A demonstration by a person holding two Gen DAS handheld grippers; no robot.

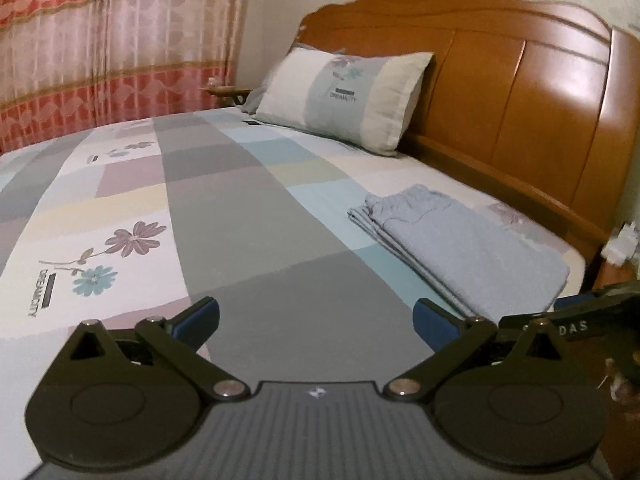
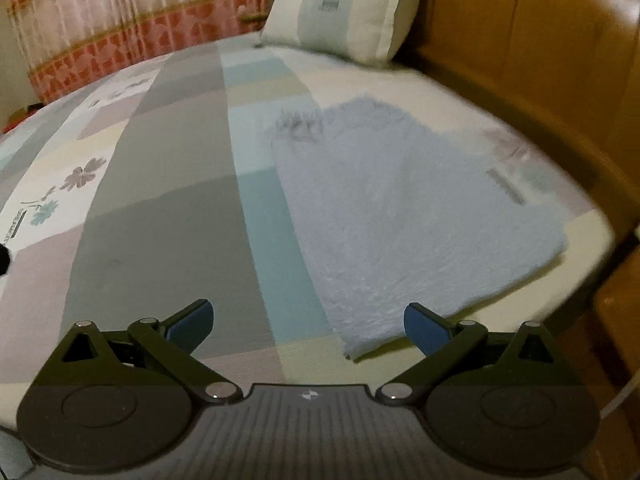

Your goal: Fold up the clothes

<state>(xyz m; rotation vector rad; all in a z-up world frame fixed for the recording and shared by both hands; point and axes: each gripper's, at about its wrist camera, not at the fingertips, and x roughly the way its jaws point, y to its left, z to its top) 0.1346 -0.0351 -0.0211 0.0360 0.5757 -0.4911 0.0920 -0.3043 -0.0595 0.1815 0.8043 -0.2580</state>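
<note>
A light blue garment [image 1: 464, 246] lies folded into a flat rectangle on the right side of the bed, near the headboard. In the right wrist view the same folded garment [image 2: 404, 208] fills the middle right, blurred by motion. My left gripper [image 1: 316, 322] is open above the grey stripe of the bedsheet, to the left of the garment, with nothing between its fingers. My right gripper [image 2: 308, 326] is open too, hovering over the sheet with the garment's near corner just inside its right finger. Part of the right gripper [image 1: 592, 320] shows at the right edge of the left wrist view.
The bed carries a patchwork sheet [image 1: 208, 208] with flower prints. A pillow [image 1: 344, 96] leans on the wooden headboard [image 1: 532, 92]. A red and pink curtain [image 1: 100, 40] hangs behind the bed. A small white object [image 1: 622, 240] sits beside the bed at right.
</note>
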